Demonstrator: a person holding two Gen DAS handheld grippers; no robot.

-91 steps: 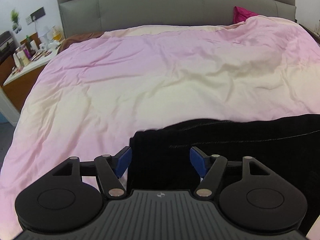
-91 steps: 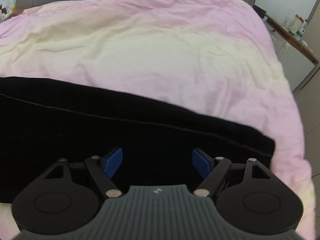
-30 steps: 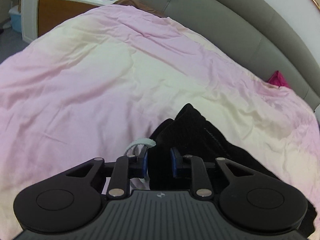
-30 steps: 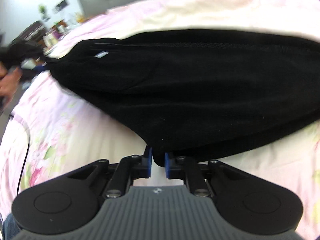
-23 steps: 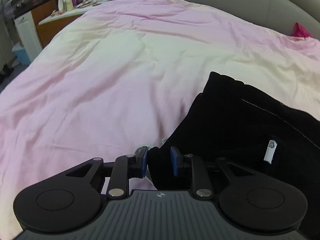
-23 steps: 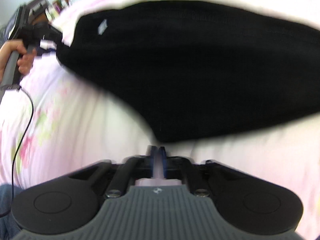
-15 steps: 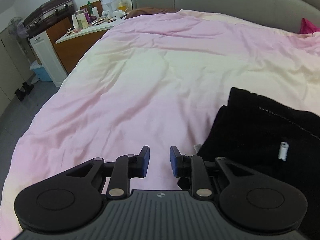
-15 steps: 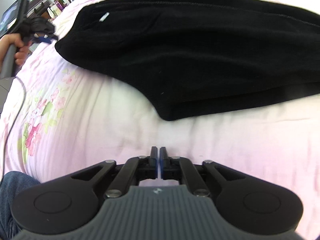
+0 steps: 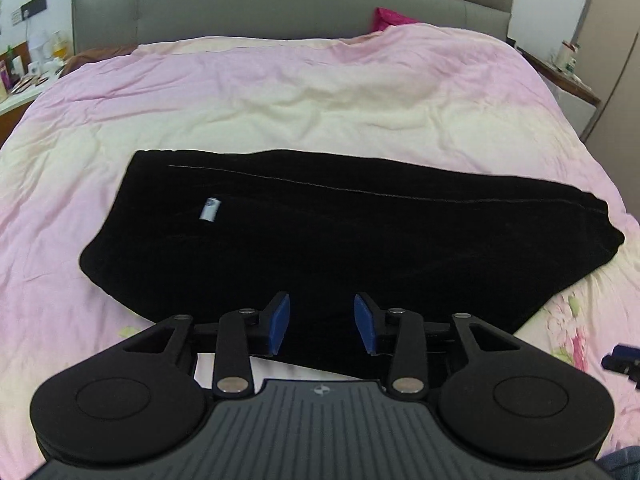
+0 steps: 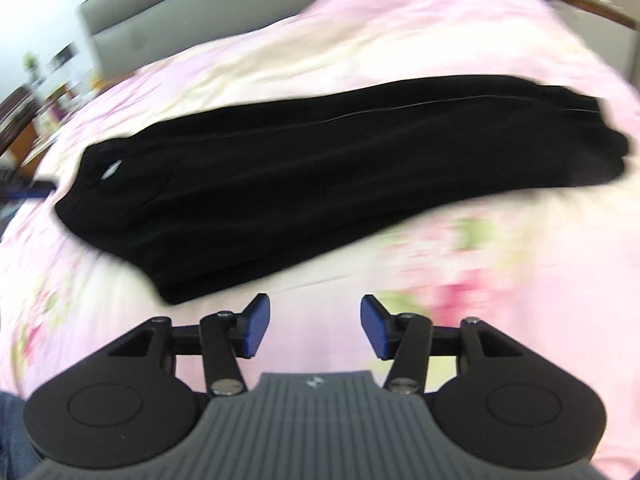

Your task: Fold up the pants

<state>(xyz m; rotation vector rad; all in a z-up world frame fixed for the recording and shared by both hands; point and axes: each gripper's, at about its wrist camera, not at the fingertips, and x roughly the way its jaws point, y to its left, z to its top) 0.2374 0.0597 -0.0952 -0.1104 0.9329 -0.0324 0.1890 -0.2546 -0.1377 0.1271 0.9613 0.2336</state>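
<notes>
the pants (image 9: 344, 240) lie flat on the bed (image 9: 280, 112), long axis running across in front of me, waist end to my left, leg ends to my right. my left gripper (image 9: 322, 324) hangs over their near edge, fingers wide with nothing between them. my right gripper (image 10: 314, 326) is just short of the near edge, fingers wide too, empty. i judge the next fold goes end to end, so each hand takes its own end.

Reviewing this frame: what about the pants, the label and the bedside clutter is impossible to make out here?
- Pants near edge: left wrist view, hidden behind the left gripper.
- White label print: too small; smeared in the right wrist view.
- Nightstand items: tiny, cut by the edge.
- Quilt floral print: motion-blurred.
</notes>
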